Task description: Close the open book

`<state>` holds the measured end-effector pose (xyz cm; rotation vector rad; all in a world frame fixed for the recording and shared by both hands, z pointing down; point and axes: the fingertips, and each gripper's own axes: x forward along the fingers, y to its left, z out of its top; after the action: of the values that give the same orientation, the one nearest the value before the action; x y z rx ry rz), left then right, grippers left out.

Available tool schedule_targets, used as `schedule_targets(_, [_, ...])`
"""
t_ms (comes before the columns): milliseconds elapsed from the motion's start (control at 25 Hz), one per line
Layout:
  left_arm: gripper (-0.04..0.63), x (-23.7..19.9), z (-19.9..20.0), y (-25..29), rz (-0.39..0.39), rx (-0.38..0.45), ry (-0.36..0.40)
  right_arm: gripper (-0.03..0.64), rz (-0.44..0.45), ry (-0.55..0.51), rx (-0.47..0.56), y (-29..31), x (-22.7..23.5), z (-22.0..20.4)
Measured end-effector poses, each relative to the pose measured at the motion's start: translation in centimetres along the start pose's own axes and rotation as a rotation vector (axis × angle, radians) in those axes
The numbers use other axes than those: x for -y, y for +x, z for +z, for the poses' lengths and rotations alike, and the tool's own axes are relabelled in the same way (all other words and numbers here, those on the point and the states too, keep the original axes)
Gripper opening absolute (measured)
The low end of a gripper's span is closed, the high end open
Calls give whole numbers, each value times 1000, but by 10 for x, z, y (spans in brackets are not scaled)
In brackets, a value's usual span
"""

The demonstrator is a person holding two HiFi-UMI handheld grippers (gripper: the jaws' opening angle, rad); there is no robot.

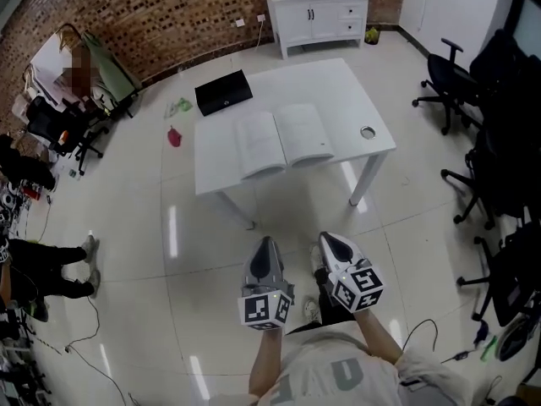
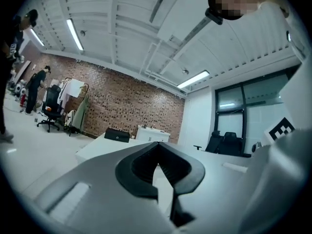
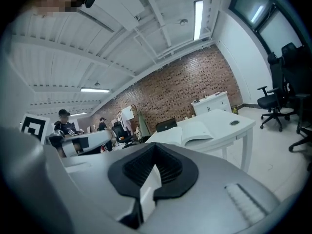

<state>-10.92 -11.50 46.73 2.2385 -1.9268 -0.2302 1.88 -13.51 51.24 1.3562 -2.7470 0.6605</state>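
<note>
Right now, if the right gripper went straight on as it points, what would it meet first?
The right gripper would probably meet the white table first, at its near edge before the open book; the way there looks free.

Grey L tool, R tool w/ marker cubes; tee prob. beige.

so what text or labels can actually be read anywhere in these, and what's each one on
"U": large pale letter on the person's shirt; the letters beside it are cut off.
Open book: print too small to read.
Black case: small pale mark, too small to read.
Marker cubes: square patterns only, no words.
</note>
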Motion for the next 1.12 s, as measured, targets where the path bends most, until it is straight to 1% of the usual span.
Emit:
schedule_targets(80, [15,-5,-3,32,-2,-3,13,5,-1,1,-6,27,18,5])
schedule_targets(160, [15,-13,-2,67,2,4,-3,3,2,-3,-12,55,32,12])
schedule_targets(240, [15,-21,8,112,-8,26,-10,5,11,-43,-5,88,47,29])
schedule_targets(320, [15,-21,23,161,-29,51,28,5,27,-59,8,122,66,49])
schedule_targets(440, [15,-25,42,214,-27,76,96,5,58,-20,19,167,92,74])
schedule_targets(560, [15,-45,46,243,19,70,102,5,87,-15,14,202,102,93])
schedule_targets(640, [15,-60,44,258,46,52,96,5,109,22,-2,220,103,102])
schedule_targets(720, [15,-70,44,269,60,46,88,5,138,63,-1,230,102,111])
schedule_targets(800, [15,-78,46,280,67,49,84,5,155,74,18,240,103,122])
schedule_targets(960, [15,-87,53,303,65,40,87,5,138,88,35,261,109,133])
schedule_targets(1120, [15,-90,50,316,35,23,90,5,108,135,64,266,116,142])
